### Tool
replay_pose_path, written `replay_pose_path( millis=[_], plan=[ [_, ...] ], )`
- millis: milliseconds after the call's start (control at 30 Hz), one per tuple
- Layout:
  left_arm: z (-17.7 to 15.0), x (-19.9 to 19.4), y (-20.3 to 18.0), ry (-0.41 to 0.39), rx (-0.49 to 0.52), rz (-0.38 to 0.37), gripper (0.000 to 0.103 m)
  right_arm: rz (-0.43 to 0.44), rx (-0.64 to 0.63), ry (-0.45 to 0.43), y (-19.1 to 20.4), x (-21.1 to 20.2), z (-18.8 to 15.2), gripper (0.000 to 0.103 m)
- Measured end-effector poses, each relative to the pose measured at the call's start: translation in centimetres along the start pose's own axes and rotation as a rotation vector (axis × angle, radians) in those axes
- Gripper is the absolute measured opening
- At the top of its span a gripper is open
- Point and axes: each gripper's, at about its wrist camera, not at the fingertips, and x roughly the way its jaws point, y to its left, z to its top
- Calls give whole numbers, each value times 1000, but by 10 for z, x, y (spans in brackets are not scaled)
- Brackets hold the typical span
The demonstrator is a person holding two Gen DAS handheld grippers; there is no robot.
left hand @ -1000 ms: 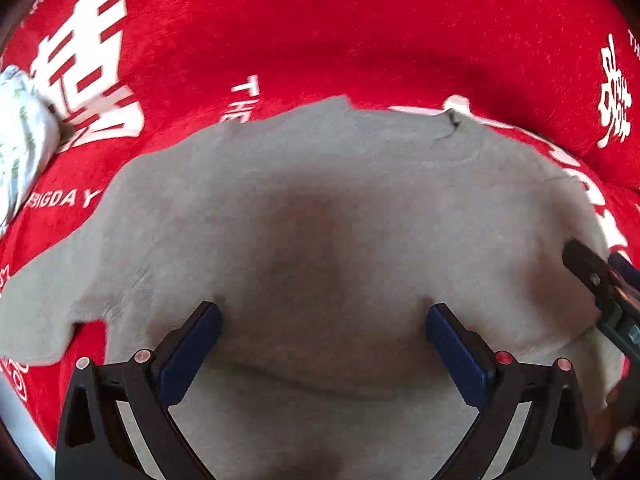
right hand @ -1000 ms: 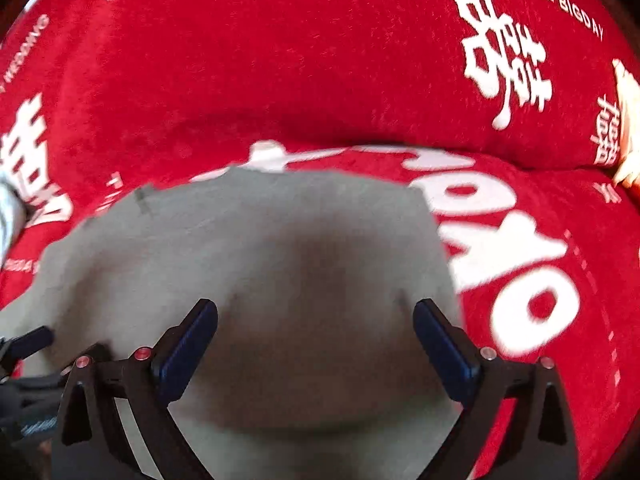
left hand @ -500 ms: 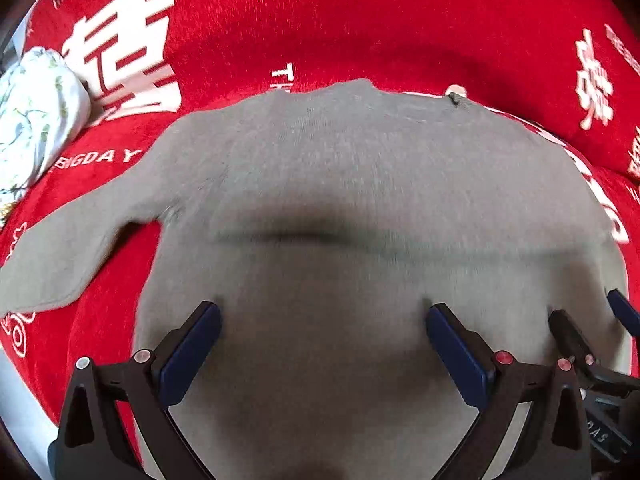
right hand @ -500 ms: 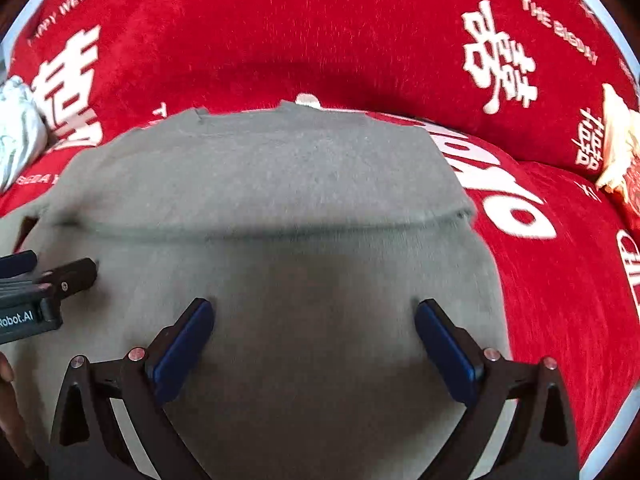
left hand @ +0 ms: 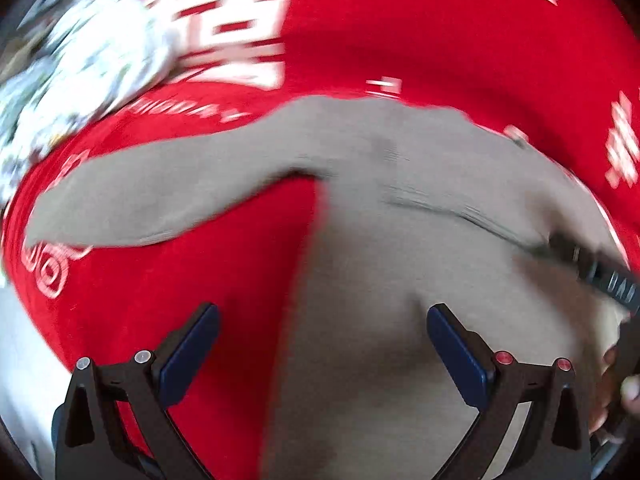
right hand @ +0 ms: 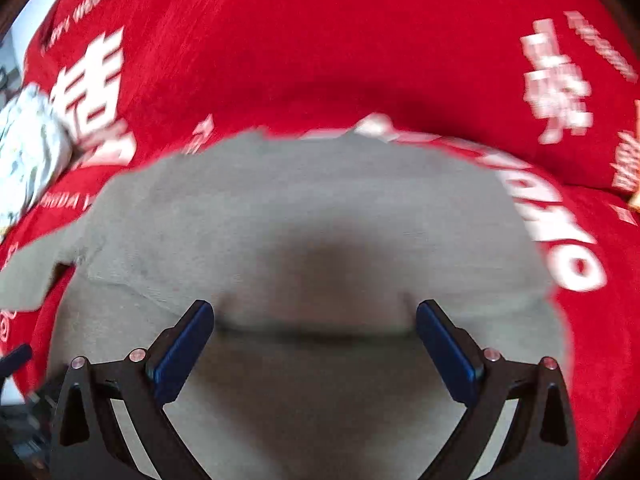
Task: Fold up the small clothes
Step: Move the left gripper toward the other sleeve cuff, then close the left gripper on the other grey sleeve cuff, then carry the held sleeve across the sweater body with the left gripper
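Note:
A small grey-green sweater lies flat on a red cloth with white lettering. Its left sleeve stretches out to the left. A fold crease crosses the body. My left gripper is open and empty, above the sweater's left side edge. The right gripper's finger shows at the right of the left wrist view. In the right wrist view the sweater fills the middle, and my right gripper is open and empty over its folded lower part.
A white floral garment lies bunched at the far left on the red cloth; it also shows in the right wrist view. A pale item sits at the right edge. The cloth's pale edge shows at lower left.
Both grippers have pulled back from the sweater. The left one has swung left, bringing the left sleeve and bare red cloth into view. Both stay open.

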Motion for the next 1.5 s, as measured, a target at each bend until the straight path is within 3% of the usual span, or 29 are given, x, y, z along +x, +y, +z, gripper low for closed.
replay_pose_path(
  millis=[67,300,400,467,633,667,700,733,767,800,967,1067,1133,1367,1500],
  plan=[
    [9,4,36,7,-94,38,103,-61,-69,-7,18,15,-1,103],
    [20,14,189,9,-520,194,103,-27,-65,-27,16,15,-6,103],
    [27,36,231,44,-642,212,103,-53,-78,-35,18,14,-8,103],
    [39,40,234,20,-645,275,103,-52,-76,-36,18,14,-7,103],
    [77,60,223,14,-603,322,98,-52,-75,-36,18,14,-7,103],
    [80,58,224,-8,-610,338,85,-51,-75,-36,18,14,-7,103],
    [82,54,225,-37,-612,351,63,-49,-76,-36,18,14,-7,103],
    [85,50,228,-54,-610,351,49,-47,-76,-37,17,14,-8,103],
    [87,47,231,-65,-606,326,25,-46,-77,-38,17,13,-8,103],
    [86,45,234,-64,-609,295,20,-46,-76,-39,17,13,-8,103],
    [87,40,246,-74,-659,255,12,-46,-74,-42,17,13,-9,103],
    [91,27,234,-115,-589,368,12,-46,-76,-41,17,13,-9,103],
    [95,24,226,-128,-537,401,12,-45,-74,-42,17,13,-9,103],
    [108,6,203,-157,-464,409,12,-44,-75,-44,16,13,-10,103],
    [116,3,181,-156,-418,372,12,-44,-75,-44,17,13,-9,103]
  ],
)
